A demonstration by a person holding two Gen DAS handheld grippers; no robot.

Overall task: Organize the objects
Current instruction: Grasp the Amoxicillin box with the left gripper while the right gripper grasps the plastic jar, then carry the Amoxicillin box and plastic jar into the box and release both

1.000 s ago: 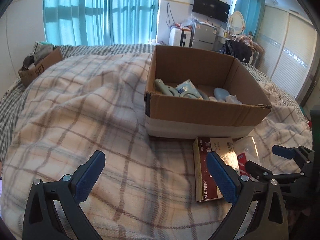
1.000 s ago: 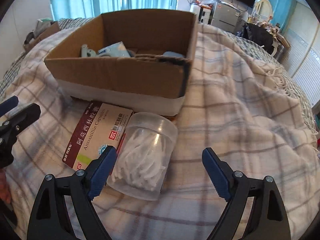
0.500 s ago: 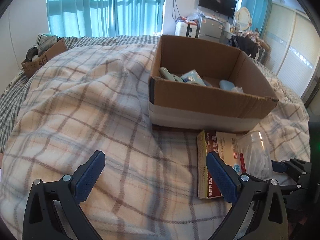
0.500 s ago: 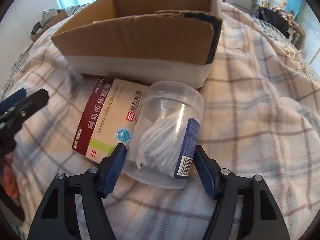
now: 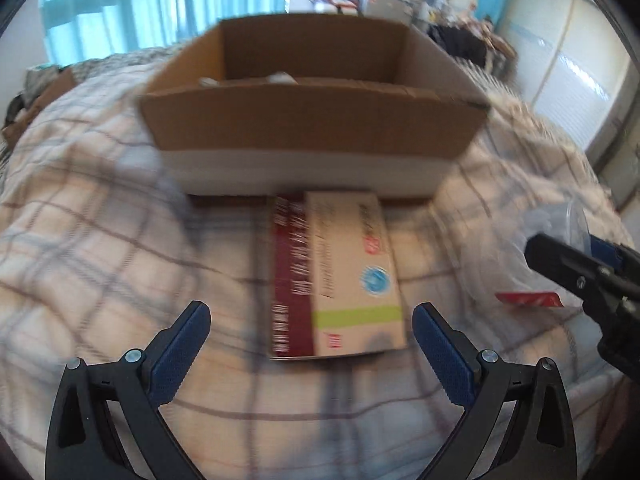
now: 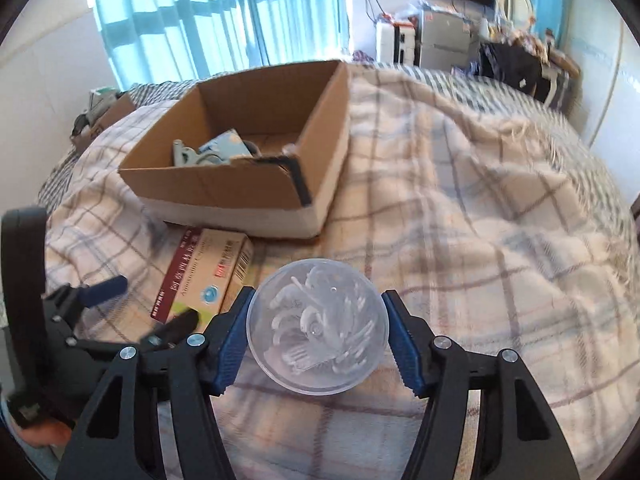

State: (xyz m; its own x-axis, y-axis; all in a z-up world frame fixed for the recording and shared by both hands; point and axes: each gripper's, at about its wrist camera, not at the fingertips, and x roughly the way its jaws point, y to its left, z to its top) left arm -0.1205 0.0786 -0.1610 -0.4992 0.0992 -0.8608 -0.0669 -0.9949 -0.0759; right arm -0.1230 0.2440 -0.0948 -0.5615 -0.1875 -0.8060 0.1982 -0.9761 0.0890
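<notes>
I take the cardboard box as the reference landmark and work from left to right. My left gripper has its fingers spread wide and holds nothing. The medicine carton lies flat on the plaid blanket, directly in front of the box's near wall, far end almost touching it. Its long axis runs from the gripper toward the box, so it sits lengthwise between the two open fingers, just ahead of the tips. I judge a straight advance would bring the fingers down its two long sides, and the left gripper is clearly the nearer one for this item. To the right, my right gripper is clamped on the clear plastic jar, both pads pressing its round wall, white swabs visible inside. From this view the open top of the box lies ahead and to the left of the jar. I judge the jar must travel forward-left over the near wall before release.
</notes>
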